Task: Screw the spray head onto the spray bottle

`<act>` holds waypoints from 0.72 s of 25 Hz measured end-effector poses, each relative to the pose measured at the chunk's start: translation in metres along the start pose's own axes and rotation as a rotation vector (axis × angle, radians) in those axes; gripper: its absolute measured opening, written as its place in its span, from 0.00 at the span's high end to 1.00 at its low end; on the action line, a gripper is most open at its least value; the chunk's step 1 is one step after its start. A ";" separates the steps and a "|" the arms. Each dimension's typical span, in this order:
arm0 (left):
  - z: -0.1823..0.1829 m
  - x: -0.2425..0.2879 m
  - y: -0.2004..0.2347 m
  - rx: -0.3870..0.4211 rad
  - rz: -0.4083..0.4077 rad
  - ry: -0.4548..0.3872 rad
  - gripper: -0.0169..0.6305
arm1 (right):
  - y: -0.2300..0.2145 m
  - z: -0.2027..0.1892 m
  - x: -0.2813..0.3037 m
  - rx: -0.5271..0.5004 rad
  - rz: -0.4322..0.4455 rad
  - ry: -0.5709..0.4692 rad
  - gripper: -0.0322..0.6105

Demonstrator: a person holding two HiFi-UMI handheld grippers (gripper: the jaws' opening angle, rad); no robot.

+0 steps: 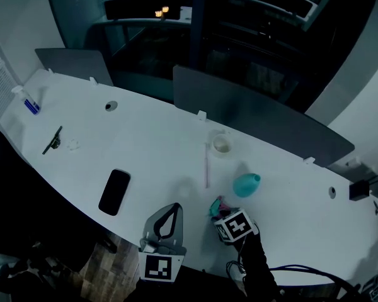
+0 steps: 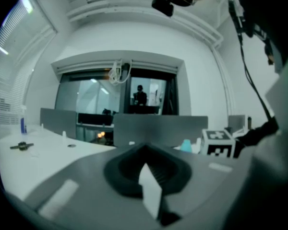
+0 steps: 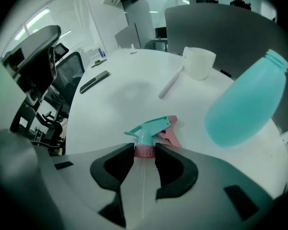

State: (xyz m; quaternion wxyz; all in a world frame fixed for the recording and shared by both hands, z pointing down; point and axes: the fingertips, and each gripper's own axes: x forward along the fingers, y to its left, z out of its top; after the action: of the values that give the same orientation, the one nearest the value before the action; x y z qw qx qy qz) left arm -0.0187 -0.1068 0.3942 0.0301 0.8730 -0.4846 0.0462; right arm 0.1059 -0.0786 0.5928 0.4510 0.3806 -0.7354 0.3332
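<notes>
Hovering nearest, over near edge of white table [image 1: 151, 137]: grey left gripper [image 1: 169, 211], jaws pressed together, gripping nothing. Clamping pink collar of teal-and-pink plastic spray head [image 3: 150, 128] between jaws of right gripper [image 3: 144, 150], low over tabletop. Lying on side just beyond spray head, not touching it: teal plastic spray bottle [image 1: 246, 184], open neck pointing away toward grey divider panel [image 1: 258, 115].

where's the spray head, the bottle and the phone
spray head [image 3: 151, 126]: right gripper view, teal body
spray bottle [image 3: 245, 107]: right gripper view, middle of its side
phone [image 1: 114, 192]: head view, middle of its face
</notes>
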 end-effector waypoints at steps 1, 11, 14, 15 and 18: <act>0.000 -0.001 0.000 -0.003 0.003 -0.001 0.97 | 0.000 0.000 0.001 -0.006 0.018 0.037 0.74; 0.000 -0.004 0.006 -0.020 0.028 -0.003 0.97 | 0.003 -0.001 0.007 -0.137 0.031 0.184 0.74; 0.002 -0.004 0.008 -0.014 0.038 -0.007 0.97 | 0.003 0.001 0.001 -0.139 0.032 0.110 0.74; 0.003 -0.004 0.009 -0.014 0.042 -0.009 0.97 | 0.006 0.006 -0.003 -0.120 0.049 0.057 0.74; 0.005 -0.003 0.012 -0.016 0.052 -0.014 0.97 | 0.018 0.039 -0.038 -0.006 0.156 -0.230 0.74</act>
State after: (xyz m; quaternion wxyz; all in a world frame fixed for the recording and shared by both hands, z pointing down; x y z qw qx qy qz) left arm -0.0304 -0.1111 0.3887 0.0327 0.8602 -0.5075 0.0370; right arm 0.0862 -0.0926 0.5405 0.3377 0.3566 -0.8105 0.3193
